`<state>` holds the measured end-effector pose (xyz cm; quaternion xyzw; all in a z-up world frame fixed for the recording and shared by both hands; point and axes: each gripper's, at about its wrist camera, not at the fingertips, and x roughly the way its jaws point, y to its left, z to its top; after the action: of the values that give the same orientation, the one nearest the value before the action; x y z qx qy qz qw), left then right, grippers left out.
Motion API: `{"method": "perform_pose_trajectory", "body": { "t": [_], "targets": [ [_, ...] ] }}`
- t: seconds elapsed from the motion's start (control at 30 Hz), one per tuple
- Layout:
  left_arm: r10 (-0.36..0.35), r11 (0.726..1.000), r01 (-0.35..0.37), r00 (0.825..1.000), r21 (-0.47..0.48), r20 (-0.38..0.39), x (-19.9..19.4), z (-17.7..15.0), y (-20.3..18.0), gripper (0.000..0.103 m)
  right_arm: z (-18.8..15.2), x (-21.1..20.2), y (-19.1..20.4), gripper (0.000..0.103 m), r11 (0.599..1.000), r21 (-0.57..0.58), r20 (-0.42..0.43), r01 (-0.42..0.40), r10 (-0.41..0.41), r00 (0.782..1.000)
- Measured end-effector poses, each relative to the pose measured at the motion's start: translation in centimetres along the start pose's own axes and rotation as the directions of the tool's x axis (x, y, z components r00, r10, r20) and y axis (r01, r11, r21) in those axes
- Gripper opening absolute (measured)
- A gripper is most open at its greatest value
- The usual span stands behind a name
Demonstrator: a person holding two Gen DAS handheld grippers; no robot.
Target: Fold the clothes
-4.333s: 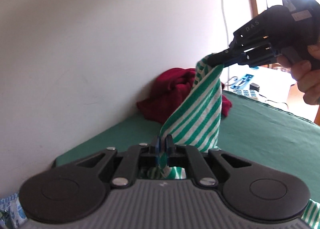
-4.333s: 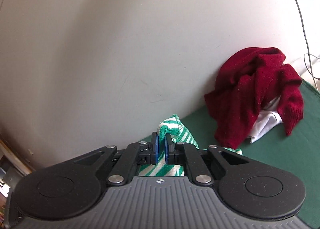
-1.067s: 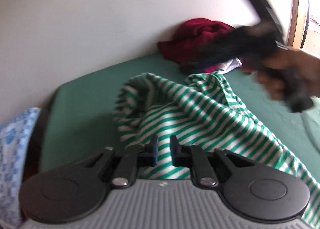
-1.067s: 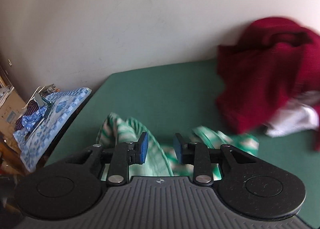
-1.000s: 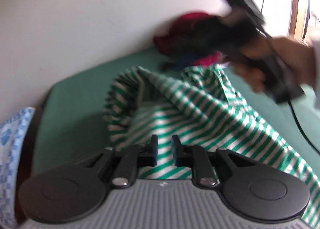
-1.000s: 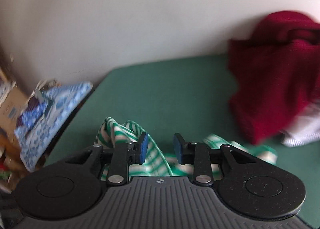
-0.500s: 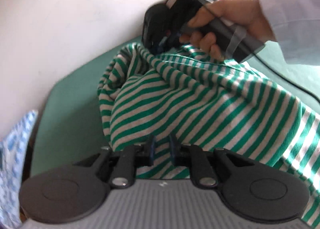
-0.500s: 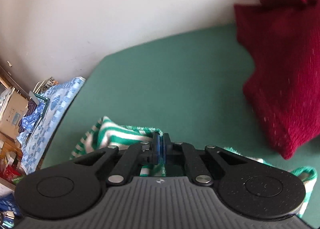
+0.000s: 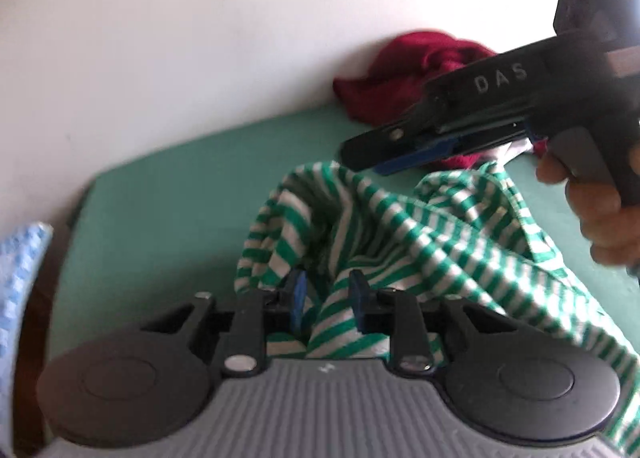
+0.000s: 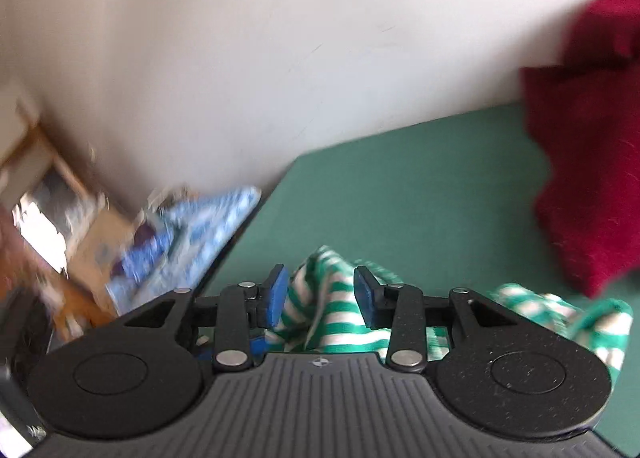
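A green-and-white striped garment point(image 9: 404, 234) lies crumpled on the green table point(image 9: 160, 209). My left gripper point(image 9: 326, 288) is open, its blue pads either side of a fold of the striped cloth. My right gripper point(image 10: 318, 290) is open too, just above a raised fold of the same garment point(image 10: 332, 298). In the left wrist view the right gripper point(image 9: 360, 155) hovers over the far part of the garment, held by a hand point(image 9: 600, 213).
A dark red garment point(image 9: 416, 69) is heaped against the white wall at the back of the table; it also shows in the right wrist view point(image 10: 592, 161). A blue patterned cloth point(image 10: 188, 234) and wooden furniture point(image 10: 52, 185) lie beyond the table's left edge.
Both grippers were shut on the striped garment half a second ago and have opened. The right gripper has lifted off the cloth, and the garment has slumped on the table.
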<state>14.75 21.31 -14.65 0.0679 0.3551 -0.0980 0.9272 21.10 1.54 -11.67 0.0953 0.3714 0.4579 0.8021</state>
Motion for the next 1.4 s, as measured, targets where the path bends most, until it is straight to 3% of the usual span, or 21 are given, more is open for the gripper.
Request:
{"method": "perform_pose_trajectory", "body": {
  "t": [0.07,0.1,0.13,0.17,0.23,0.3,0.43,0.47,0.53,0.6,0.73,0.83,1.0,1.07,1.1,1.27,1.4],
  "targets": [
    [-0.002,1.000,0.002,1.000,-0.002,-0.003,0.7,0.2,0.3,0.026,-0.2,1.6,0.8,0.038,0.993,-0.086,-0.025,0.084,-0.086,0.996],
    [0.002,1.000,-0.002,1.000,0.009,-0.001,0.9,0.3,0.2,0.027,-0.2,2.3,0.8,0.018,0.988,-0.096,-0.028,0.121,-0.124,0.992],
    [0.005,1.000,-0.005,1.000,0.014,0.001,1.0,0.3,0.2,0.029,-0.1,2.7,0.4,0.005,0.988,-0.069,-0.021,0.141,-0.143,0.989],
    [0.008,1.000,-0.008,1.000,0.019,0.002,1.1,0.2,0.2,0.030,0.0,2.7,-0.1,0.006,0.989,-0.027,-0.007,0.148,-0.148,0.989],
    [0.028,0.999,-0.028,1.000,0.024,0.008,1.4,0.0,0.4,0.034,0.3,1.7,-1.5,0.006,0.992,0.107,0.056,0.069,-0.075,0.996],
    [0.053,0.998,-0.053,0.998,0.034,0.018,1.5,-0.2,0.5,0.035,0.3,1.4,-2.2,0.006,0.986,0.164,0.080,0.007,-0.021,0.997],
    [0.148,0.982,-0.155,0.986,0.105,0.076,0.9,0.2,0.2,0.034,-0.1,0.8,-1.9,0.006,0.993,0.115,0.090,-0.040,0.030,0.996],
    [0.159,0.978,-0.170,0.983,0.121,0.093,0.5,0.3,0.1,0.036,0.1,0.6,-1.8,0.006,0.994,0.104,0.093,-0.032,0.022,0.995],
    [0.181,0.970,-0.196,0.977,0.145,0.109,0.6,0.4,0.1,0.050,0.3,0.2,-1.5,0.006,0.996,0.084,0.098,-0.034,0.025,0.995],
    [0.185,0.970,-0.197,0.978,0.143,0.091,1.8,0.8,0.5,0.050,0.3,-0.2,-1.0,0.007,0.997,0.067,0.101,-0.045,0.038,0.994],
    [0.213,0.968,-0.219,0.975,0.121,0.059,3.9,1.4,1.5,0.039,0.3,2.1,0.9,0.007,0.995,0.034,0.096,-0.095,0.091,0.991],
    [0.182,0.978,-0.185,0.982,0.090,0.044,4.3,1.5,2.5,0.037,-0.2,2.4,2.3,0.007,0.993,-0.001,0.107,-0.116,0.116,0.987],
    [0.159,0.964,-0.174,0.983,0.202,0.087,3.9,1.1,1.0,0.014,-1.4,0.6,3.6,0.010,0.994,-0.108,0.095,-0.020,0.030,0.995],
    [0.163,0.951,-0.186,0.981,0.247,0.109,3.9,1.0,0.2,0.014,-1.5,0.5,3.6,0.018,0.989,-0.145,0.032,0.027,-0.022,0.999],
    [0.173,0.946,-0.196,0.979,0.259,0.109,4.2,0.9,0.0,0.014,-1.4,0.3,3.4,0.027,0.989,-0.144,0.017,0.034,-0.032,0.999],
    [0.201,0.922,-0.232,0.971,0.311,0.128,4.2,1.0,-0.8,0.013,1.7,-2.7,0.3,0.035,0.987,0.105,0.162,-0.126,0.108,0.981],
    [0.204,0.900,-0.251,0.965,0.355,0.167,3.4,1.1,-2.1,0.013,4.7,1.0,1.6,0.036,0.999,-0.031,0.044,-0.044,0.046,0.998]
  ]
}}
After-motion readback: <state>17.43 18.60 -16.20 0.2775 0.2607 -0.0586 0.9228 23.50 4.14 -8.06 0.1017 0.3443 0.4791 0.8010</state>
